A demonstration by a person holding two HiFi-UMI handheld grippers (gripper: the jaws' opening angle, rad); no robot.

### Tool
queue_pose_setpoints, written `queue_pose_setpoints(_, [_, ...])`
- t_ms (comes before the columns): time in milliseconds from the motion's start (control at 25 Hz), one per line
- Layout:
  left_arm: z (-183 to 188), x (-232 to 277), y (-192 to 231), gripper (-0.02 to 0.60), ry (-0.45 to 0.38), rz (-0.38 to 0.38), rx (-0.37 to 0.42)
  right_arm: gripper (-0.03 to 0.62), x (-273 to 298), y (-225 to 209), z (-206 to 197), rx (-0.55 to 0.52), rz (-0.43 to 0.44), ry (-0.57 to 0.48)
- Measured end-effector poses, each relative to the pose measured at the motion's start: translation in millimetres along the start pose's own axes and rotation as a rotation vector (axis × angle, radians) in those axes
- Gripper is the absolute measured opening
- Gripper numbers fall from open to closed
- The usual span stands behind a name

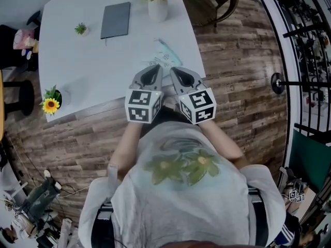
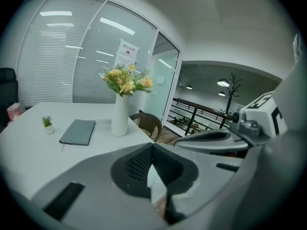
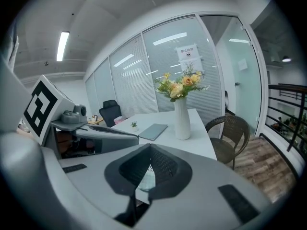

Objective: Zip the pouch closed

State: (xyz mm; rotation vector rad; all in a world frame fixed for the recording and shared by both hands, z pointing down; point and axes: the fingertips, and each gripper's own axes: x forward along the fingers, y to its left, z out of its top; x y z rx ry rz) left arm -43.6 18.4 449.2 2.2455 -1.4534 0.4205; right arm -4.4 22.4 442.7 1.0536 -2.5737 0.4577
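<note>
- Pouch [image 1: 166, 56]: one, flat, thin and pale mint, with faint print on its face. It lies on the white table [image 1: 77, 66] close to the near right edge, just ahead of both gripper tips.
- Direction: the pouch's far edge runs slantwise to the table edge. Its near part is hidden behind the grippers, so its long axis cannot be told.
- Grippers: two, in smooth grey plastic, held side by side over the table edge with their tips pointing away from the person towards the pouch.
- Left gripper [image 1: 154, 68]: in its own view the ribbed dark pads [image 2: 136, 164] curve in and meet at the tips, pinching nothing.
- Right gripper [image 1: 176, 70]: its tips are likewise pressed together and empty, with ribbed black pads [image 3: 165, 166] behind them.
- Marker cubes: two, one white cube with black squares on the back of each gripper, left [image 1: 144, 105] and right [image 1: 198, 106].
- Other things on the table: one slim matte grey notebook [image 1: 116, 19], one tall white vase [image 1: 158, 8] of yellow flowers, one tiny green pot plant [image 1: 80, 30] and one potted sunflower [image 1: 50, 105].
- Surroundings: one woven wicker chair [image 1: 220, 1] at the far corner, on a wood-plank floor [image 1: 243, 87].
</note>
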Motion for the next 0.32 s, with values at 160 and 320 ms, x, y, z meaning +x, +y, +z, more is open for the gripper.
queue_pose_setpoints(160, [-2.6, -0.2, 2.4, 0.005, 0.008, 0.002, -0.002, 0.017, -1.8, -1.3, -2.3, -0.007, -0.007, 0.007])
queue_pose_setpoints(320, [-6.2, -0.2, 4.0, 0.005, 0.016, 0.010, -0.001, 0.017, -2.7, -4.5, -5.3, -0.008, -0.015, 0.014])
